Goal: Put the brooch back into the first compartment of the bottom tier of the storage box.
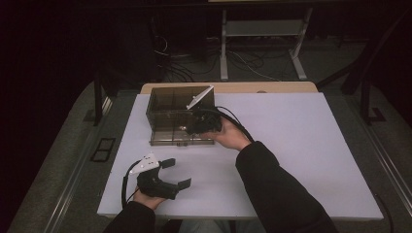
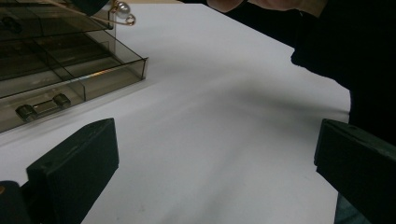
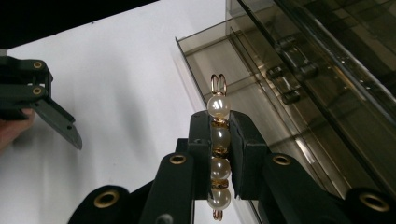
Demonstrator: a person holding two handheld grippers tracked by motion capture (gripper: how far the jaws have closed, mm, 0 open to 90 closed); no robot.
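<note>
The right claw [image 3: 219,140] is clamping a pearl hair clip [image 3: 218,154], the jaws pressing on both sides of its row of pearls, with the gold loop end sticking out beyond the tips. In the high view the right hand [image 1: 233,137] is reaching forward from a dark sleeve [image 1: 277,189] to the smoked plastic organizer box [image 1: 167,109] near the tabletop's [image 1: 301,145] far left part, holding the clip at the box's front right corner, above its open drawer [image 3: 219,51]. The left claw [image 1: 170,172] is resting near the near left corner, jaws standing wide apart with nothing between them. The clip is hard to make out in the high view; the box interior is dim.
</note>
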